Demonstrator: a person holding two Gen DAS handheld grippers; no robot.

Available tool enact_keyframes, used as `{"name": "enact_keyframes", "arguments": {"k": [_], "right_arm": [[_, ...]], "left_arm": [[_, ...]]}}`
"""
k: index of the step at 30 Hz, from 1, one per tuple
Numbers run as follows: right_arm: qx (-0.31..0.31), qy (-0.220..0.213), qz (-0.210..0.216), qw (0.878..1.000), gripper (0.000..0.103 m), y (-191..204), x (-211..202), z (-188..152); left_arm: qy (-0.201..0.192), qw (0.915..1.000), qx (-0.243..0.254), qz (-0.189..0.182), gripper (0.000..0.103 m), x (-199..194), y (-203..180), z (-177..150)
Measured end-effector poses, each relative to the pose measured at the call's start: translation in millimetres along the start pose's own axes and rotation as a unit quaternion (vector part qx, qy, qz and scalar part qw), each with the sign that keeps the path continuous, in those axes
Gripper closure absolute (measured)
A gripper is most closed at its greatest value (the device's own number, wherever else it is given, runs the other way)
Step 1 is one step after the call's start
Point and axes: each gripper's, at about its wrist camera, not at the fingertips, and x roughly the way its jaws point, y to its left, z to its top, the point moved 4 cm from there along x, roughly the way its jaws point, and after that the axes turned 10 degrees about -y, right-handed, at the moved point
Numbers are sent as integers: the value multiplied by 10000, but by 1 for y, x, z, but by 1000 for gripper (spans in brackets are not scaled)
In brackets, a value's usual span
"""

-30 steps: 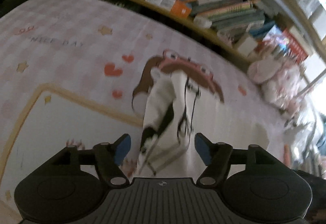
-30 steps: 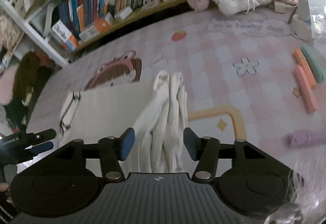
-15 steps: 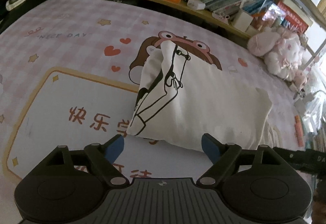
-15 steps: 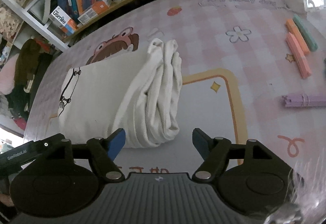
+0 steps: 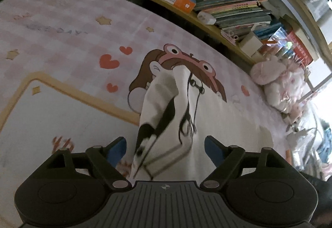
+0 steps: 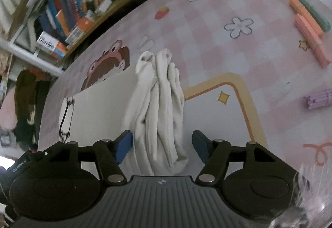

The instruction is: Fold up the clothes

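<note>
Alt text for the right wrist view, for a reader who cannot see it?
The right gripper, jaws open, straddles the bunched end of a white garment lying on a pink checked mat. Bookshelves stand behind; coloured bars lie to the right.

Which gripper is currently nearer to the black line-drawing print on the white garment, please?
Left. The left gripper sits open right at the black print on the white garment; the right gripper straddles the bunched plain end, away from the print.
</note>
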Motion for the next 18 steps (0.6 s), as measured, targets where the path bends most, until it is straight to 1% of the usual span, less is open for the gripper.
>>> {"name": "enact_keyframes", "arguments": {"k": [3,5,6,7,8,9,10,11,12,13,14,17,18], "right_arm": [[162,-48,-42,9998,42,1,3,2],[261,-23,-30,9997,52,1,6,2],[320,-10,-8,9995,54,1,7,1],[355,-26,-4,9994,55,2,8,1],[359,-49,-18,9993,59,3,9,0],[348,-57,-38,9994,61,4,10,0],[326,-66,-62,9994,66,5,10,-1],[252,-87,-90,9996,73,8,9,-1],[97,-140,-107,9998,77,12,6,0],[-154,-242,-101,9995,81,19,2,0],[-472,-377,-84,9981,83,28,-4,-1],[-1234,-636,-59,9903,83,49,-15,-7],[-1254,-619,-86,9901,83,50,-15,-8]], "left_arm": [[126,9995,-253,-123,24,13,8,5],[169,9985,-477,-217,28,17,14,6],[179,9978,-578,-277,32,18,16,6],[214,9969,-675,-331,42,19,18,6],[267,9957,-800,-393,46,21,19,5],[301,9945,-910,-434,48,22,21,5],[321,9936,-989,-441,54,23,21,5],[364,9928,-1057,-441,58,23,21,4],[375,9926,-1080,-420,67,22,21,4],[366,9928,-1059,-416,71,20,19,5],[391,9928,-1045,-436,76,21,19,5],[467,9926,-1001,-497,78,23,19,6],[492,9926,-987,-517,77,24,20,6]]}}
